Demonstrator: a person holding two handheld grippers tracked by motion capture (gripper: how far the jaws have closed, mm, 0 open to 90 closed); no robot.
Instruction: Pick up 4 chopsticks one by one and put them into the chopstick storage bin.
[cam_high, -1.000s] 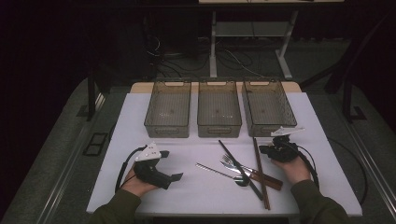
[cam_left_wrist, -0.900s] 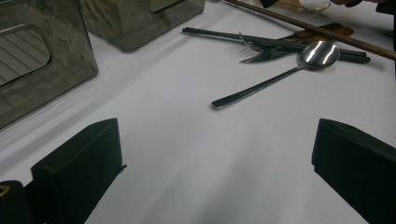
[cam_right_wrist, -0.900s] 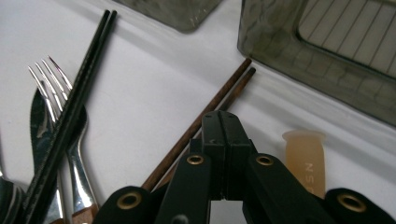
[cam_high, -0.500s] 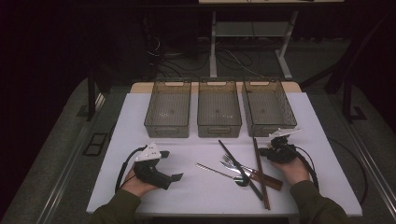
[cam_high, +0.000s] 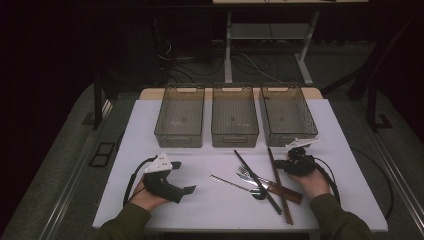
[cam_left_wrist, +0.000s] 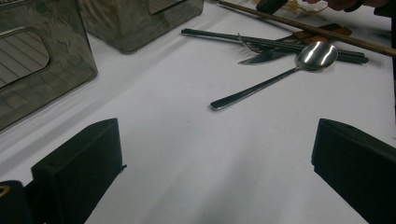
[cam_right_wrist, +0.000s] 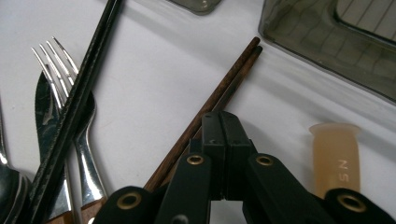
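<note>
The right claw, jaws pressed together and empty, is resting over the brown chopsticks near the bench's right edge, while the left claw is gaping wide, empty.

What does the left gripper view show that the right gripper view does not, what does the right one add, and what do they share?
Left gripper view: the left claw with its jaws wide apart over the white table, and the spoon from bowl to handle end.
Right gripper view: the right claw shut, its tip beside the brown chopsticks, and a small amber tube marked NS.
Shared: the brown chopsticks, black chopsticks, fork, knife, a grey bin and the table.
</note>
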